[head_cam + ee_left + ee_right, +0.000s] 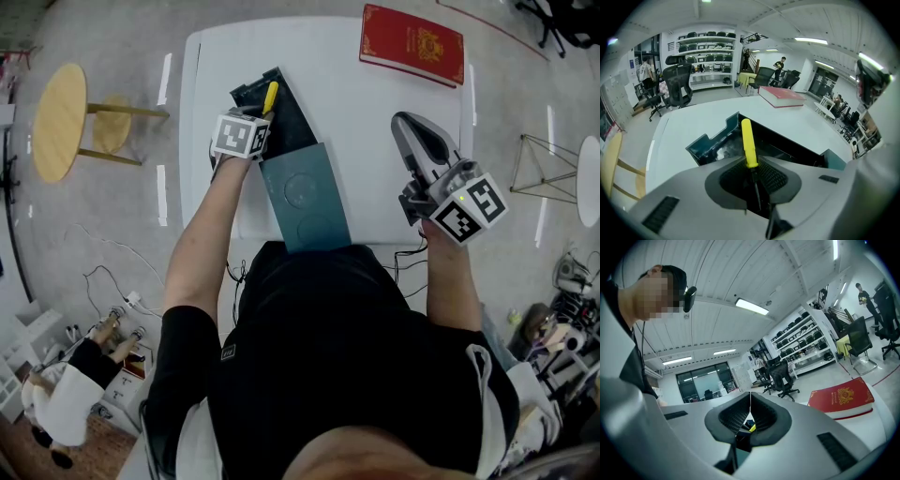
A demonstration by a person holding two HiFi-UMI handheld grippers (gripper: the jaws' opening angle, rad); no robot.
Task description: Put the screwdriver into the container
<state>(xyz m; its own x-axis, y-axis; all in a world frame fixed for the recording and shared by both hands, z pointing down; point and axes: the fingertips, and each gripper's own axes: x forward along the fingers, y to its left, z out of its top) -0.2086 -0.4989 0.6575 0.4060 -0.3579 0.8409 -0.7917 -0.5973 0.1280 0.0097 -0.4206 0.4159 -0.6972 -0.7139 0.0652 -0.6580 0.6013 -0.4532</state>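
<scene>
Pinching screwdriver (pixel 747 140) by its thin shaft in left gripper (pixel 751 165), yellow handle poised over container (pixel 708 142); likely light, stiff, slick, apt to swivel; with right gripper (pixel 750 401) closed on nothing

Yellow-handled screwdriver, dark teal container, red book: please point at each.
Yellow-handled screwdriver (pixel 747 143), left gripper view, its handle.
Dark teal container (pixel 710 143), left gripper view, its left wall.
Red book (pixel 412 42), head view, its cover.

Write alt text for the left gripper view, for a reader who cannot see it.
The left gripper grips a screwdriver by its dark shaft, yellow handle pointing out over an open dark container on a white table. A red book lies farther back.
</scene>
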